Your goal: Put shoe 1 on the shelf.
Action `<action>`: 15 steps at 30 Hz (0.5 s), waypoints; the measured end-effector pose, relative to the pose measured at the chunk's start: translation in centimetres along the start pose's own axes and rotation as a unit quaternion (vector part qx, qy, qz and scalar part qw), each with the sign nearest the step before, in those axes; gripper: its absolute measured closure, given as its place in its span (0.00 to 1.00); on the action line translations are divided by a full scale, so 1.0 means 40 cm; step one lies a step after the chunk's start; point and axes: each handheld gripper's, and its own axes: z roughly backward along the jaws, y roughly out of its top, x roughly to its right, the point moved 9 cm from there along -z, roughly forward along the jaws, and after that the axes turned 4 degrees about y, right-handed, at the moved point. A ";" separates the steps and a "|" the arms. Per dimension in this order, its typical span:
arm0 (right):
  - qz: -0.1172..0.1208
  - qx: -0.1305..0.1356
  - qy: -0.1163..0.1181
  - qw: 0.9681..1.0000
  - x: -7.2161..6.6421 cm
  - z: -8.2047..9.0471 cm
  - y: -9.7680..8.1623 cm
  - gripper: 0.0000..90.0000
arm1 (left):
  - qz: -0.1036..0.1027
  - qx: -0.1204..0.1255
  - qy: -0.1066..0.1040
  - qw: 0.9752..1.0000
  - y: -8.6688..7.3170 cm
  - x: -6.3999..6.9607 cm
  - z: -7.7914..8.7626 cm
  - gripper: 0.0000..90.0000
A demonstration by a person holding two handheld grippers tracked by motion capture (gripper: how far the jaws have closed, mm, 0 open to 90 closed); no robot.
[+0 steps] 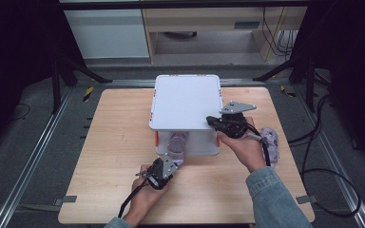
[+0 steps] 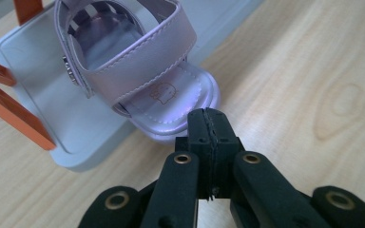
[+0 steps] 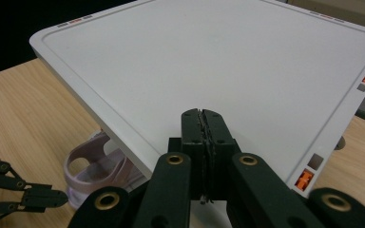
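A lilac sandal [image 2: 142, 61] lies toe-out on the white box's [image 1: 186, 102] lowered front flap [image 2: 38, 114], half under the lid. My left gripper [image 2: 208, 115] is shut, its tips right at the sandal's toe edge with nothing between them; from above the left gripper [image 1: 173, 162] sits just in front of the sandal [image 1: 177, 148]. My right gripper [image 3: 203, 114] is shut and empty, its tips over the white lid [image 3: 228, 61] near its front right corner [image 1: 212, 119]. Under the lid's edge the sandal [image 3: 92, 166] peeks out.
A second lilac sandal [image 1: 270, 142] lies on the wooden table [image 1: 114, 142] by the right wrist. Orange hinge arms [image 2: 9, 109] stand at the flap's side. The box fills the table's far middle. Bare wood lies left and front.
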 end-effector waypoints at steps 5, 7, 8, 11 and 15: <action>-0.002 0.000 0.005 1.000 0.002 -0.001 0.000 0.99 | 0.003 0.004 0.006 1.000 0.006 -0.015 -0.019 0.99; -0.002 0.001 0.005 1.000 0.002 -0.001 0.000 0.99 | 0.004 0.004 0.007 1.000 0.011 -0.017 -0.027 0.99; -0.002 0.001 0.005 1.000 0.003 -0.001 0.001 0.99 | 0.003 0.004 0.009 1.000 0.014 -0.019 -0.031 0.99; -0.002 0.001 0.006 1.000 0.003 -0.001 0.001 0.99 | 0.002 0.002 0.009 1.000 0.020 -0.024 -0.044 0.99; -0.001 0.001 0.007 1.000 0.003 -0.001 0.000 0.99 | 0.008 0.000 0.005 1.000 0.029 -0.031 -0.061 0.99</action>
